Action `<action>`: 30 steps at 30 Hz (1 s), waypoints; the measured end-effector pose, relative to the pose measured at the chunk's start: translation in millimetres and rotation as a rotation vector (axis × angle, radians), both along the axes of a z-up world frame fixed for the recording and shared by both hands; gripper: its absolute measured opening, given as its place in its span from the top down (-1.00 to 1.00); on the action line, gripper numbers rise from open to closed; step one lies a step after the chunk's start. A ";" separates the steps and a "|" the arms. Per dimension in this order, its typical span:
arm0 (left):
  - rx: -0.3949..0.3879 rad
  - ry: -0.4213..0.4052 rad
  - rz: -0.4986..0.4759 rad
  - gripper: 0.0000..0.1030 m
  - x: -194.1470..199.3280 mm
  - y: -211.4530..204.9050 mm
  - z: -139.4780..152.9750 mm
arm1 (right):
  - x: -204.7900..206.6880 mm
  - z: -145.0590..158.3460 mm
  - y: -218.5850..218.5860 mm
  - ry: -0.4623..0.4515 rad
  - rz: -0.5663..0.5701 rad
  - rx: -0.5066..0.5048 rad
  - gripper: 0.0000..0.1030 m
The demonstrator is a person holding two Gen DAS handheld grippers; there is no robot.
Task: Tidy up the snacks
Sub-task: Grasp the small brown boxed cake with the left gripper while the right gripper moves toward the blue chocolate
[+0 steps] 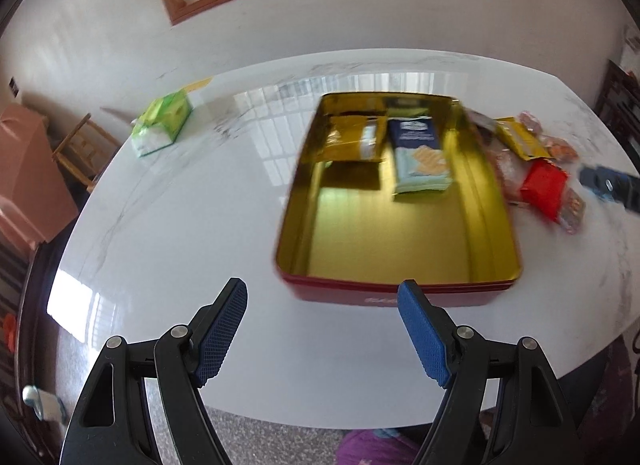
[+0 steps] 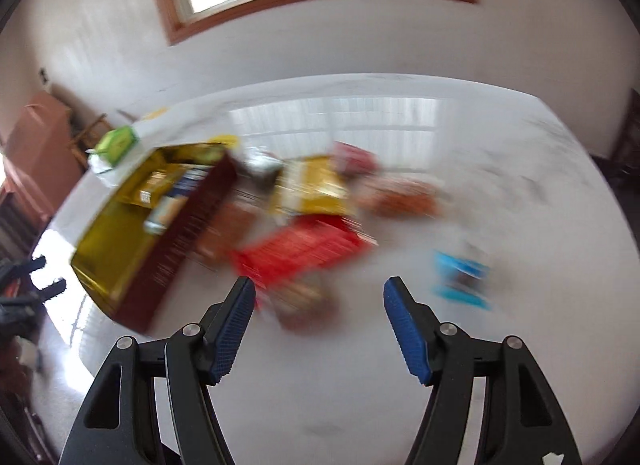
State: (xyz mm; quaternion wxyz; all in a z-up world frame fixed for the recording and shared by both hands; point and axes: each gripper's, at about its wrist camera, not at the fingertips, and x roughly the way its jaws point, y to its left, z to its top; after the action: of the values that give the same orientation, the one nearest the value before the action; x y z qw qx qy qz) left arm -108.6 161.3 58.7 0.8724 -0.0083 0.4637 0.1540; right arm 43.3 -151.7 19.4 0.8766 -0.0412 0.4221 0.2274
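Note:
A red tin with a gold inside (image 1: 400, 241) stands on the white table. It holds a gold packet (image 1: 352, 137) and a blue cracker packet (image 1: 420, 157) at its far end. My left gripper (image 1: 322, 297) is open and empty, just short of the tin's near wall. Right of the tin lies a pile of snacks, among them a red packet (image 1: 544, 189) and a yellow packet (image 1: 520, 139). In the blurred right wrist view my right gripper (image 2: 319, 295) is open and empty above the table, just short of the red packet (image 2: 304, 257). The tin (image 2: 132, 241) is to its left.
A green tissue pack (image 1: 164, 121) lies at the table's far left. A small blue packet (image 2: 460, 277) lies alone, right of the snack pile. A wooden chair (image 1: 82, 145) and a pink box (image 1: 24, 169) stand beyond the table's left edge. The right gripper shows at the left view's right edge (image 1: 608, 185).

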 end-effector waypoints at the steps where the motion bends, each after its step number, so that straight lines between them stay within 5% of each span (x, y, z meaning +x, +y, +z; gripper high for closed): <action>1: -0.002 -0.003 -0.015 -0.51 1.5 -5.4 2.0 | -0.7 -2.0 -11.8 0.002 -0.018 -0.006 -0.25; 8: -0.087 -0.026 -0.173 -0.51 17.0 -54.6 20.1 | -1.4 -19.7 -89.1 0.020 -0.173 0.027 -0.40; 17: -0.243 0.017 -0.387 -0.51 55.9 -121.1 9.1 | 5.5 -29.2 -117.2 -0.016 -0.189 0.034 -0.40; 26: -0.272 -0.044 -0.583 -0.51 98.9 -173.5 -0.4 | 24.0 -49.9 -141.4 0.012 -0.234 0.090 -0.49; 30: -0.195 -0.015 -0.682 -0.49 115.2 -198.5 -11.0 | 26.5 -49.3 -149.4 0.010 -0.241 0.116 -0.53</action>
State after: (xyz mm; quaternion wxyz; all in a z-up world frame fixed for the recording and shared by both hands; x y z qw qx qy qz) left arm 6.6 -37.1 47.7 0.8722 0.0624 0.4460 -0.1911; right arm 69.9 -301.2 -29.9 0.8963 0.0617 0.4146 0.1448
